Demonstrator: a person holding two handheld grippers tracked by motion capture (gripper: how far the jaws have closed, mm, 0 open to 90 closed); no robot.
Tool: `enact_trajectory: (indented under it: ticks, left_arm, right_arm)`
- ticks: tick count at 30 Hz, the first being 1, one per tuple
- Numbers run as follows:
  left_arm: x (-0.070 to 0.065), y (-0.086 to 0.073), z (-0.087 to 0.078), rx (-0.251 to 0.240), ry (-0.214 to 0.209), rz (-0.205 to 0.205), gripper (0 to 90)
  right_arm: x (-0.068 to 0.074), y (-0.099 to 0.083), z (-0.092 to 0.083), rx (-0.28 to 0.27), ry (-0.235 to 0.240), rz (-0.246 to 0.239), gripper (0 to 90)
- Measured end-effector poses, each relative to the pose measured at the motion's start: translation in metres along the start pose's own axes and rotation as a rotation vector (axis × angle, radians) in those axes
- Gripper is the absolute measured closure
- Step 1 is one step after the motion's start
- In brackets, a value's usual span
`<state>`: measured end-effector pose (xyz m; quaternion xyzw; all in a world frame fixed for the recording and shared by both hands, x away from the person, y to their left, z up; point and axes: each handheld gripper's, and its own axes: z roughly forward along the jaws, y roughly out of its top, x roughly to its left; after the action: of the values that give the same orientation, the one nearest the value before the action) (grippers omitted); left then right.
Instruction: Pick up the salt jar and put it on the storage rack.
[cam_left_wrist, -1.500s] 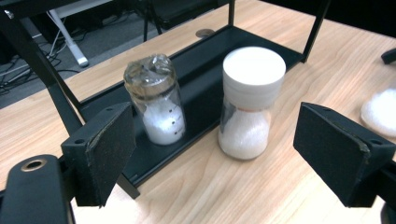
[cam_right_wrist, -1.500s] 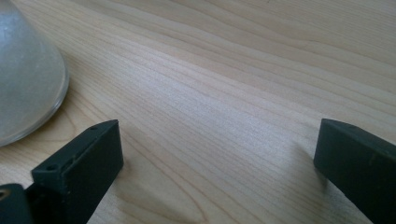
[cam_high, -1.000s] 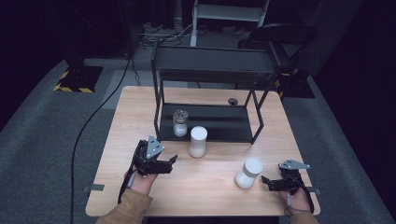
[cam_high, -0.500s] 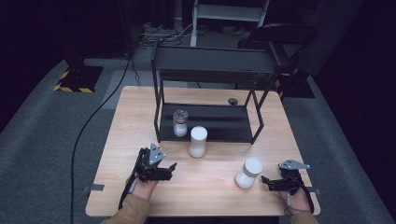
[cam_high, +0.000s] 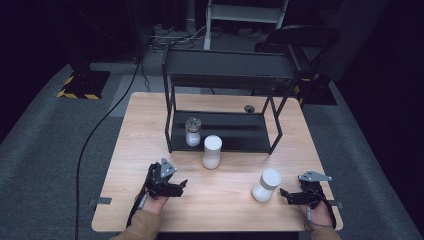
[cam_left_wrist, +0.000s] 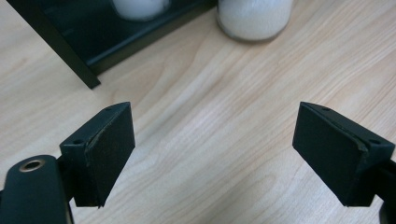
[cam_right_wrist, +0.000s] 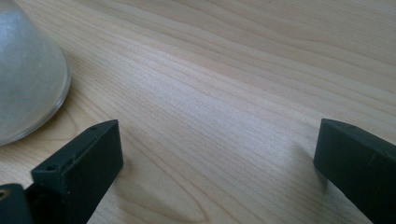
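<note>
L gripper (cam_high: 181, 184) is sitting low on the table (cam_high: 140, 125), jaws spread, gripping nothing; the white jar (cam_high: 212, 151) is standing ahead by the black rack (cam_high: 225, 80). R gripper (cam_high: 283, 193), jaws spread, is resting just beside another white jar (cam_high: 266, 184). A glass jar (cam_high: 192, 131) is sitting inside the rack.

Table (cam_high: 150, 125) evenly lit from above; surrounding floor falls to near black. High view soft and low in detail. Both gripper views bright, wood grain sharp; the near jar (cam_right_wrist: 28, 74) is blurred. Soft shadow beneath the jaws in the right gripper view. No glare.
</note>
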<state>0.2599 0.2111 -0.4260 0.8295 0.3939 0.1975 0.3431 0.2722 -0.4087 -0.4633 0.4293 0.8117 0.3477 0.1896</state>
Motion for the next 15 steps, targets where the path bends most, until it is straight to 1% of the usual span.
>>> enact_trajectory:
  ticks: [4,10,15]
  left_arm:
    - [0.002,0.001,0.006,0.033,-0.011,-0.005,12.0]
    - [0.005,0.001,0.013,0.066,-0.011,-0.017,11.6]
    - [0.008,0.001,0.019,0.106,-0.009,-0.03,9.7]
  right_arm:
    - [0.0,0.0,0.0,0.0,0.0,0.0,1.1]
    - [0.0,0.0,0.0,0.0,0.0,0.0,1.0]
    - [0.0,0.0,0.0,0.0,0.0,0.0,1.1]
